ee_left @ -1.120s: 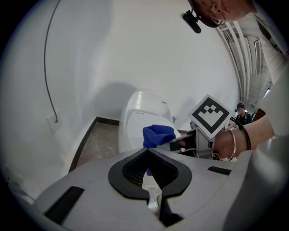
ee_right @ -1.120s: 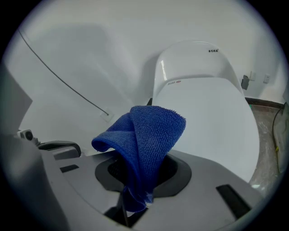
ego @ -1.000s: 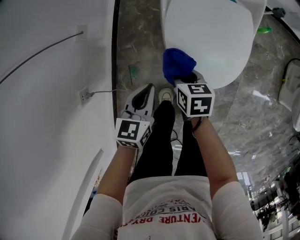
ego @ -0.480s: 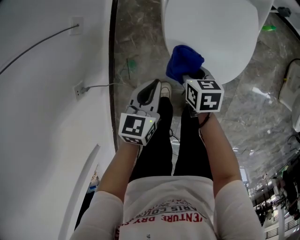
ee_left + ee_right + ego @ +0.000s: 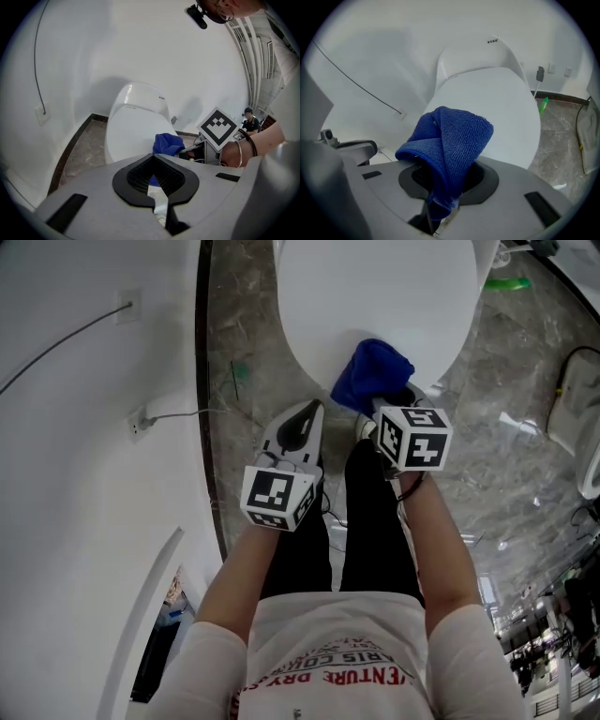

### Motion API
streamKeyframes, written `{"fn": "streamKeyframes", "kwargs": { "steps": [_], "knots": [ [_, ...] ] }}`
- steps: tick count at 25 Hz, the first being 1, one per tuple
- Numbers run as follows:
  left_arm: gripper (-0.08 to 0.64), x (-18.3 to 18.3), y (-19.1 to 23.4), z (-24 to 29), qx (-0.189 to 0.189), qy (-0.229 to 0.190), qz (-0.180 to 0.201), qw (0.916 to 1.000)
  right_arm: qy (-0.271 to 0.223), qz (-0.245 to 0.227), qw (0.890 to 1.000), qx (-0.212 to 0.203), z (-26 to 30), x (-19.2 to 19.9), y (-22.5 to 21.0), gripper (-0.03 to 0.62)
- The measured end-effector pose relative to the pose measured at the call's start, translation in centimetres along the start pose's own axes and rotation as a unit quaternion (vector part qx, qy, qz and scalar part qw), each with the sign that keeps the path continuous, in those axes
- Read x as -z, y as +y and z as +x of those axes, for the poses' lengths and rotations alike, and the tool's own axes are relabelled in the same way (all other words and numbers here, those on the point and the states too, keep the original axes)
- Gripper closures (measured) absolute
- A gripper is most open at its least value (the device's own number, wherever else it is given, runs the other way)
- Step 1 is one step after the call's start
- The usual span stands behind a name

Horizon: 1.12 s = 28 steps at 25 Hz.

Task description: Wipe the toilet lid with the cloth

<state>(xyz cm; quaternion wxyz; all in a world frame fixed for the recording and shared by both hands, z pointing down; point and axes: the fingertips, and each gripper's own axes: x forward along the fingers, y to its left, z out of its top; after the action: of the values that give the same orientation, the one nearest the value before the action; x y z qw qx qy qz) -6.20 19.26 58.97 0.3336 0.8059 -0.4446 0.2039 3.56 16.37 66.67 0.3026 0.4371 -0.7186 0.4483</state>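
The right tool (image 5: pixel 382 405) pinches the blue cloth (image 5: pixel 373 377), which bunches out ahead of it over the near rim of the toilet lid (image 5: pixel 375 296); whether the two touch cannot be told. The lid lies straight ahead, its long axis running away from the tool. The left tool (image 5: pixel 298 427) is pressed together, empty, and off to the side over the floor (image 5: pixel 246 343), so farther away. The only legible writing is red print on the shirt (image 5: pixel 330 652), "VENTURE" among it.
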Motion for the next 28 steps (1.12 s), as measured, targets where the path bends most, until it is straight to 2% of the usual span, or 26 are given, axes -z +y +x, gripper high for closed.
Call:
{"fn": "streamKeyframes", "kwargs": {
  "steps": [9,15,20,24,28],
  "knots": [
    [0.554,0.0,-5.9,4.0,0.000,-0.009,-0.003,1.0000,0.007,-0.006,1.000,0.017,-3.8,2.3,-8.3,0.505],
    [0.554,1.4,-9.6,5.5,0.014,-0.006,-0.010,0.9998,0.011,0.021,0.999,0.028,-5.3,4.1,-11.8,0.505],
    [0.554,3.6,-12.1,6.1,0.039,0.009,0.004,0.9992,0.016,0.038,0.997,0.063,-6.5,5.9,-14.8,0.505],
    [0.554,3.7,-12.7,4.9,0.058,0.009,0.024,0.9980,0.004,0.072,0.994,0.086,-8.2,6.8,-15.8,0.505],
    [0.554,2.7,-12.1,2.1,0.064,0.009,0.045,0.9969,-0.035,0.093,0.990,0.095,-11.2,6.3,-13.8,0.505]
  ]
}}
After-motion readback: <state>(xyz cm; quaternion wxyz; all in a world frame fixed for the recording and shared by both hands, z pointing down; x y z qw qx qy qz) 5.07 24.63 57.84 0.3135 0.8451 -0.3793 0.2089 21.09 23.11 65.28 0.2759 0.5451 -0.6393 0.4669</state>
